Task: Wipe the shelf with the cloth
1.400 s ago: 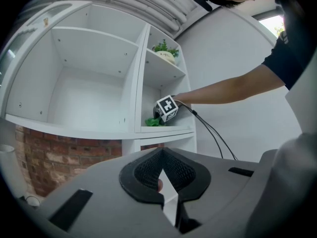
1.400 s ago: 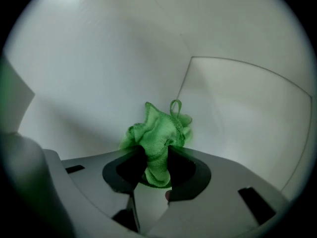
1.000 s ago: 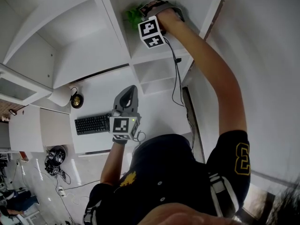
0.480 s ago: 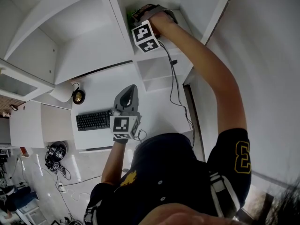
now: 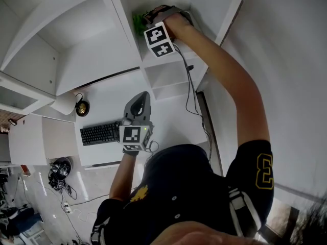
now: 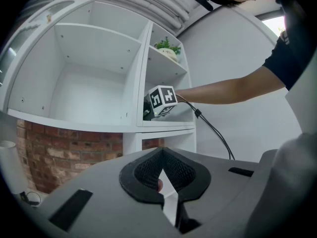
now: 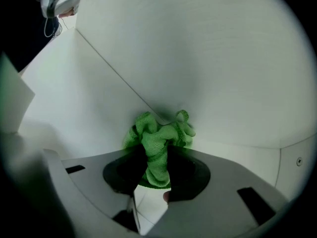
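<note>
Grey and idle, the left tool (image 5: pixel 139 102) hangs low over the table (image 5: pixel 107 98), jaws together with nothing between them. Up and to its right, the right tool (image 7: pixel 156 170) is clamped on the green cloth (image 7: pixel 157 143). A bunched wad pokes out ahead of the jaws and looks pressed into the seam where two white panels of the shelf (image 7: pixel 74 108) meet.

The step in hand seems to be the wiping stroke inside that upper compartment. To do it well, the wad should stay flat against the board with steady pressure, so that the cloth and not the hard jaw tips rubs the paint. The strokes should overlap and run out from the corner along the seam, where dust tends to gather. The grip needs to stay firm, since a loose bunch would likely drag free against the panel.

Below and left of the left tool lies a black keyboard (image 5: pixel 100 134), and further left a white roll (image 5: pixel 65 105) and a small round dark thing (image 5: pixel 82 107). In the compartment above the right tool stands a potted plant (image 6: pixel 167 48), clear of the stroke. A black cable (image 5: pixel 191 86) trails down behind the right tool past the lower shelf edges. It could snag there on a long reach.
</note>
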The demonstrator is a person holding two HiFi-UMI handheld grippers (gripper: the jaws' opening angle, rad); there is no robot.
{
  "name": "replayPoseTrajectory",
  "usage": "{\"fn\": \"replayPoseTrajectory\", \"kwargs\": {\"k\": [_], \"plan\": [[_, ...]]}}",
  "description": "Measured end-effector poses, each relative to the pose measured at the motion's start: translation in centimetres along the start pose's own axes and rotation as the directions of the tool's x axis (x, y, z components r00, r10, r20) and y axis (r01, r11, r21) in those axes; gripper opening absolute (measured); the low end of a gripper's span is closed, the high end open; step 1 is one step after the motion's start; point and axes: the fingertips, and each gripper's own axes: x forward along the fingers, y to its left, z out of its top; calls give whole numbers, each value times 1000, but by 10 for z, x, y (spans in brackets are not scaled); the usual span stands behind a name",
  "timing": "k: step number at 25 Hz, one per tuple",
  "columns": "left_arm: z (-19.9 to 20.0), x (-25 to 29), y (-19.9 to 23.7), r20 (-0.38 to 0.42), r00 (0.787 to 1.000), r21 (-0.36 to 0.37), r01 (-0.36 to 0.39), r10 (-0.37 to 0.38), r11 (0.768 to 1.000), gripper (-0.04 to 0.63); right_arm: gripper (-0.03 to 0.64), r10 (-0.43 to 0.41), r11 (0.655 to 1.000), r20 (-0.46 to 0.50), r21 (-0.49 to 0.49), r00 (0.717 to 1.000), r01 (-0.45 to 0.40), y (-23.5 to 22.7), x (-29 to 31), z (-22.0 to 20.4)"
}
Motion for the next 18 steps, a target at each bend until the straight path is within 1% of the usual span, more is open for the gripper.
{"fn": "replayPoseTrajectory", "kwargs": {"k": [9, 18], "plan": [[2, 7, -6, 9, 999, 10, 35, -35, 999, 17, 110, 23, 1000, -35, 19, 999, -22, 12, -6, -22], [3, 13, -16, 14, 998, 9, 69, -69, 998, 17, 110, 75, 997, -119, 43, 990, -70, 30, -11, -59]]}}
